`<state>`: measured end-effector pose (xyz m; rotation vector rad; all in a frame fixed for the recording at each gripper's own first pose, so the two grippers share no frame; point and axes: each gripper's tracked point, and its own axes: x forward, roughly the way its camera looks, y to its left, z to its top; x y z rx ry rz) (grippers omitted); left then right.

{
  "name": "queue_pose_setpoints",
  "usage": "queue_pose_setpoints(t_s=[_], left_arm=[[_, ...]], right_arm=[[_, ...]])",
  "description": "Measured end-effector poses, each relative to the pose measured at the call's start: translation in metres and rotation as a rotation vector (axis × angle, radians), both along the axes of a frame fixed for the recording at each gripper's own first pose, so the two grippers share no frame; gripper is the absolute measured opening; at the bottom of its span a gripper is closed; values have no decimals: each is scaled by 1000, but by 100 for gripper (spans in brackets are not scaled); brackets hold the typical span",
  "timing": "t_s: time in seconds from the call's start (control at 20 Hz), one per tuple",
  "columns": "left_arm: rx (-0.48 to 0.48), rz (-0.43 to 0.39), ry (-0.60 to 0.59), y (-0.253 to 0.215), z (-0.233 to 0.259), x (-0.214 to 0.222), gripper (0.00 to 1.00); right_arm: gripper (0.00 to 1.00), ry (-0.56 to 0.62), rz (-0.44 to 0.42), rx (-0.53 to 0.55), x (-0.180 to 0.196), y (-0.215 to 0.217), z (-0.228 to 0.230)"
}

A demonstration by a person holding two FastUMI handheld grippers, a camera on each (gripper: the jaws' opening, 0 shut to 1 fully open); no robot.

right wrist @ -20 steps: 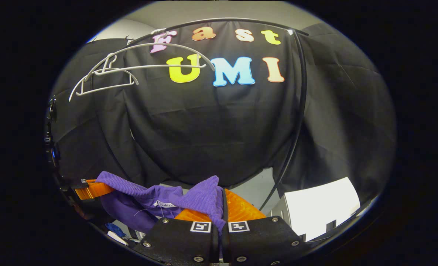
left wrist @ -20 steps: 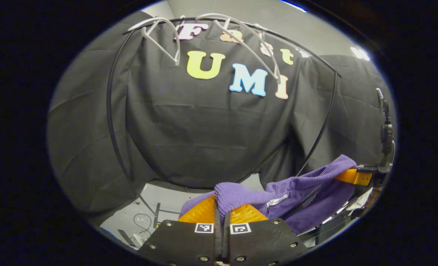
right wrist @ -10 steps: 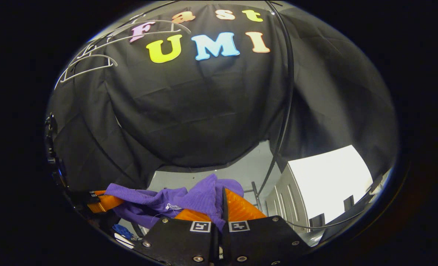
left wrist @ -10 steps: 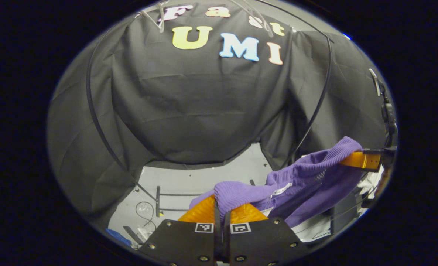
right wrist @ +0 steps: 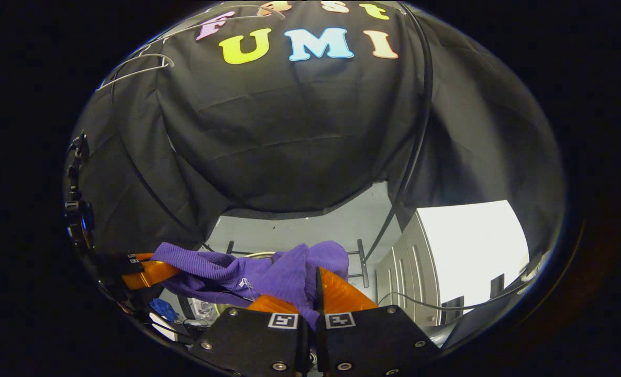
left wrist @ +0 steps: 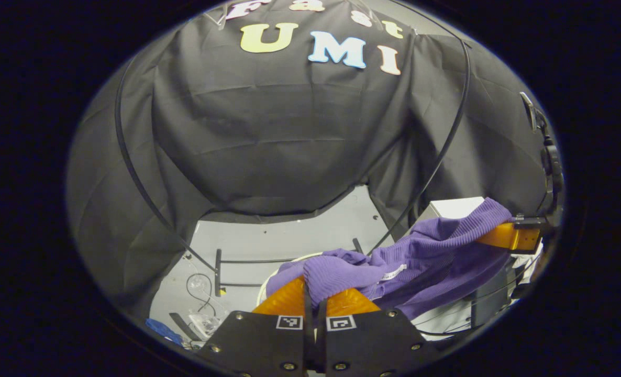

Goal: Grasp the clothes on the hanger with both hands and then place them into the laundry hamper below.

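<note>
Where black cloth point(left wrist: 268, 136) ends, grey floor point(left wrist: 284, 235) shows; cables point(left wrist: 200, 285) lie there.

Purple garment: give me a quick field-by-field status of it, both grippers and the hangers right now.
garment: purple knit top, slung between both grippers, off the hangers
left gripper: shut on one end of the top
right gripper: shut on the other end
hangers: white hangers bare on the rail, upper left in the right gripper view
hamper: white rim partly visible under the cloth; garment not yet released
</note>
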<state>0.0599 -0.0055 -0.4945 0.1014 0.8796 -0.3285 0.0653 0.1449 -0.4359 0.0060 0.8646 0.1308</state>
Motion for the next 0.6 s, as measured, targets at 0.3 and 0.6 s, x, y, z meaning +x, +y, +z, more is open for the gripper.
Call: queue_pose_setpoints(t_s=[0.3, 0.6], left_arm=[[36, 12, 3, 11, -2, -6, 1], [93, 13, 14, 15, 17, -5, 15]], right_arm=[[10, 25, -16, 8, -3, -4, -2], [56, 95, -13, 14, -29, -5, -2]])
